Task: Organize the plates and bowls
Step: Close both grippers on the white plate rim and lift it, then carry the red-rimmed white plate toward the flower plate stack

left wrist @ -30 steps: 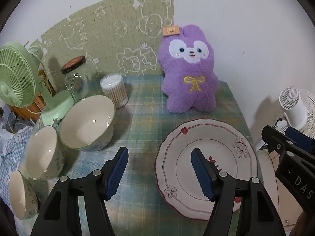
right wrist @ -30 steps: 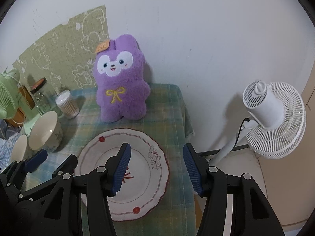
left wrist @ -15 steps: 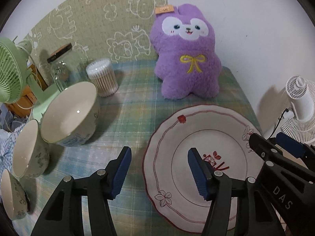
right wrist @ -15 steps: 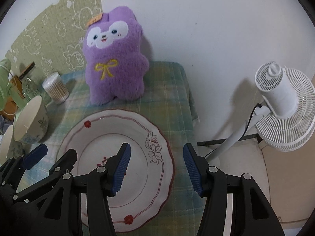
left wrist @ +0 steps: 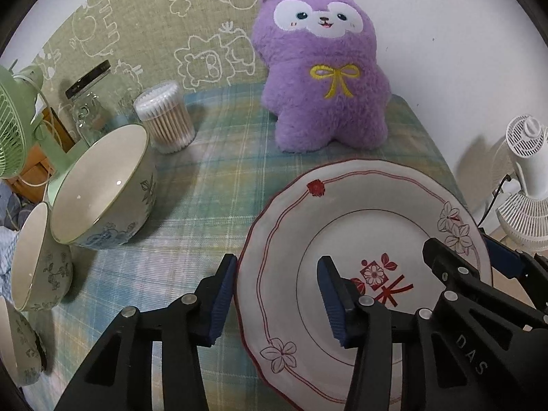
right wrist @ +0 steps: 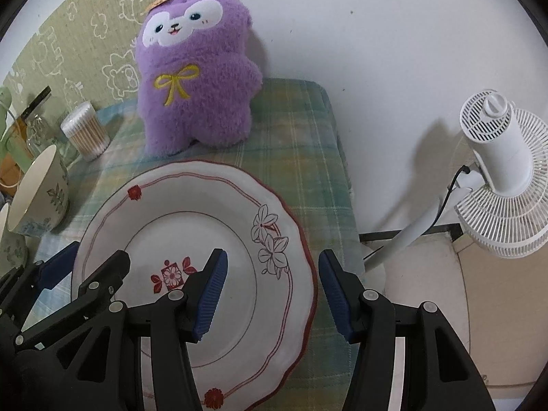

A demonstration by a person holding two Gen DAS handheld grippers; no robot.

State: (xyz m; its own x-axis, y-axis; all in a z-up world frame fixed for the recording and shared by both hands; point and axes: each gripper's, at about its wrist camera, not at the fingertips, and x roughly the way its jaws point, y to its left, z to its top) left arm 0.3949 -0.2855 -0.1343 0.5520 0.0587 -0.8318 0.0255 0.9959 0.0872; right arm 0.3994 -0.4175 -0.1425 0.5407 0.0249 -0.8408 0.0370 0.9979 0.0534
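Note:
A white plate (left wrist: 376, 226) with a red rim line and flower prints lies flat on the checked tablecloth. My left gripper (left wrist: 276, 296) straddles its left rim; the jaws are closing, and the blue pads still stand clear of the rim between them. My right gripper (right wrist: 272, 294) straddles the plate's (right wrist: 191, 212) right rim, open, its pads apart from the rim. To the left stand a large floral bowl (left wrist: 102, 185), a smaller bowl (left wrist: 37, 257) and a third bowl (left wrist: 13, 342) cut off by the frame edge.
A purple plush toy (left wrist: 325, 78) sits behind the plate against the wall. A cotton swab tub (left wrist: 164, 120), a glass jar (left wrist: 89, 102) and a green fan (left wrist: 13, 126) stand at the back left. A white fan (right wrist: 496, 178) stands beyond the table's right edge (right wrist: 346, 185).
Both grippers have come down and closer to the plate, which now fills more of each view. The left jaws have narrowed around the plate's left rim. The right jaws kept their width.

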